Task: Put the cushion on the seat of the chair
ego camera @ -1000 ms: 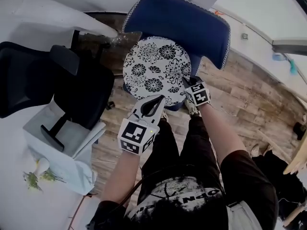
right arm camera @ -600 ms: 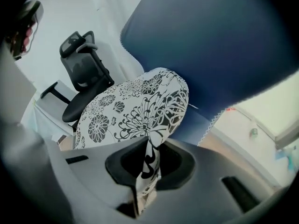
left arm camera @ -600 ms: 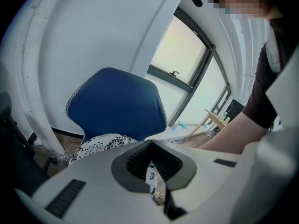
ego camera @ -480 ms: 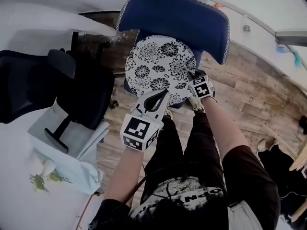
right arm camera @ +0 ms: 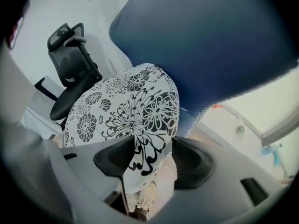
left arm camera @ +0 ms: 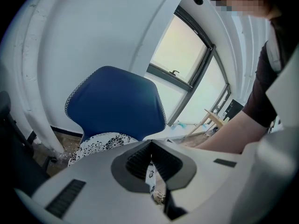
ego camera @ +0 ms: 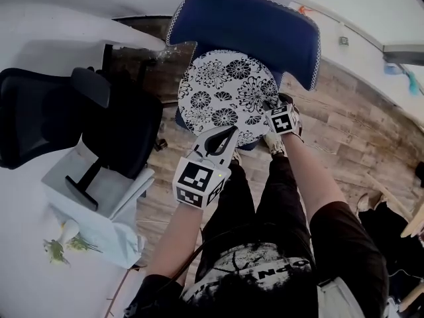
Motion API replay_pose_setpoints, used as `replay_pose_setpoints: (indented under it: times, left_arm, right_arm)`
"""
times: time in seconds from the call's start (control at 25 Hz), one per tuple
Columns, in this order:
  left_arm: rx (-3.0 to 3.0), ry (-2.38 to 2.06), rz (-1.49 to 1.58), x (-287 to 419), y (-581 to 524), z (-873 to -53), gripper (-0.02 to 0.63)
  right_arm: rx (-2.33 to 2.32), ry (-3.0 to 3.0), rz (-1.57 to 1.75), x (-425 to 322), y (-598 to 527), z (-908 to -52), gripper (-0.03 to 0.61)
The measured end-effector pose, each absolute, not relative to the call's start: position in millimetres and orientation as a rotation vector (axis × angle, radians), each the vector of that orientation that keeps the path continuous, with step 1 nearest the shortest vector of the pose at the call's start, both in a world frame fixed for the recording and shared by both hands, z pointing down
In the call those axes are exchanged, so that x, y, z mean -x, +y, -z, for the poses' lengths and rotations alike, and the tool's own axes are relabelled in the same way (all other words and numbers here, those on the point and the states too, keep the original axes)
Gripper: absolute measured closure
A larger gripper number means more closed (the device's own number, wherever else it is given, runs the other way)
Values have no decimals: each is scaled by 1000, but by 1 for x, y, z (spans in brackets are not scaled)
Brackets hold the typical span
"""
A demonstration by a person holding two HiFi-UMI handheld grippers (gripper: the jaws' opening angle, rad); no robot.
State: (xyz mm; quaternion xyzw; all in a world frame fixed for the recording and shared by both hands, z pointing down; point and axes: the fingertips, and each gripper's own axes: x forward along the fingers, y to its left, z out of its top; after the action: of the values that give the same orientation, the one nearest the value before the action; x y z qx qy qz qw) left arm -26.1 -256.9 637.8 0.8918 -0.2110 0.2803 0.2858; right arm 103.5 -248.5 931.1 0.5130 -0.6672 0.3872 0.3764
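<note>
Cushion point(right arm camera: 126, 111) edge sits between right fingers point(right arm camera: 192, 163), just opened.

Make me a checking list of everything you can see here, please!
Surface: wood floor.
Job's things: cushion lies over the seat of the chair.
Clutter: office chair; white box beside it.
Grippers: left gripper shut on the cushion's front edge; right gripper has just been opening, the cushion's edge between its jaws.
Cables: thin dark line by the left arm, maybe a cord.
Surroundings: white wall, window.
</note>
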Motion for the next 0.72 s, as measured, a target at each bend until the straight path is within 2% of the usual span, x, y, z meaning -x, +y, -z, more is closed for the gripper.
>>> replay_pose_setpoints:
  times: [0.32, 0.72]
  left_arm:
    - [-2400, -555, -744, 29, -262, -629, 600]
    - [-2427, -523, -724, 51, -276, -605, 600]
  right_arm:
    - [-1341, -1697, -956, -110, -250, -911, 339]
    - [-1345, -1785, -921, -74, -262, -863, 341]
